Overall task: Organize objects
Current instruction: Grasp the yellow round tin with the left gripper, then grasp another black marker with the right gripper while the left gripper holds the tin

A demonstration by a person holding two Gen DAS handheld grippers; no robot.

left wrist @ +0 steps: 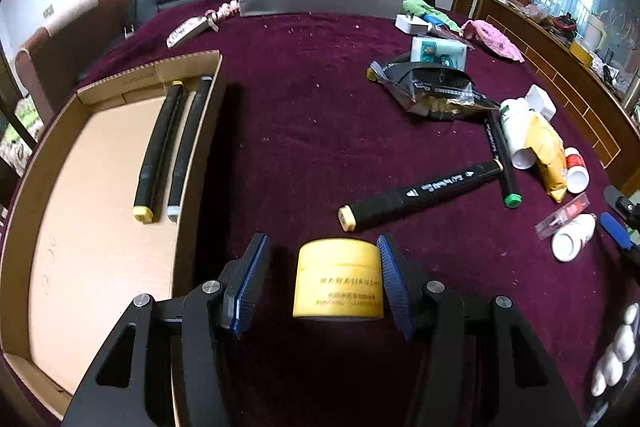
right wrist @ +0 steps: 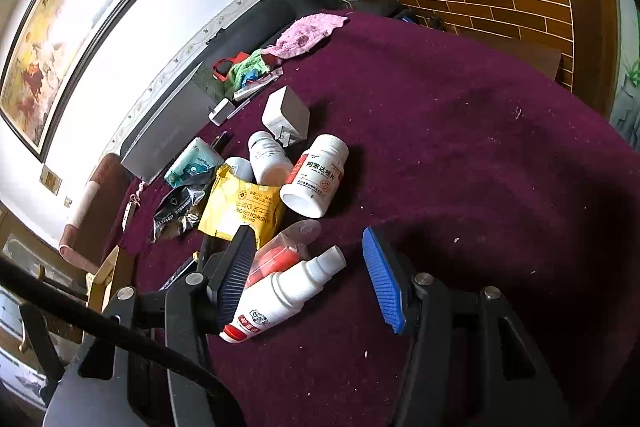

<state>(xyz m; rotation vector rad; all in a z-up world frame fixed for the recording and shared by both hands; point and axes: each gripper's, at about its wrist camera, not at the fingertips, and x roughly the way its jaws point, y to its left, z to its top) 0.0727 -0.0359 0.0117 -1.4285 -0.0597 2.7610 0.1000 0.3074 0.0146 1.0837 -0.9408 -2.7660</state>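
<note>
Nearest the left tool [left wrist: 322,277], a yellow jar [left wrist: 338,279] is seen standing upright on the maroon-covered bench [left wrist: 304,131]; it is framed by the pads, one touching its side and the other standing clear, so the tool is released and the jar is not yet gripped. The right tool [right wrist: 310,277] is likewise released, a white spray bottle [right wrist: 286,293] lying between its pads, touched on one side only. Two markers [left wrist: 170,147] are already laid side by side in the cardboard box [left wrist: 36,163]. Much is judged left: two more markers [left wrist: 420,193], a yellow packet [right wrist: 240,211], a pill bottle [right wrist: 316,175], and farther off a black pouch [left wrist: 432,87] and a charger [right wrist: 286,119] still lie outside the box
</note>
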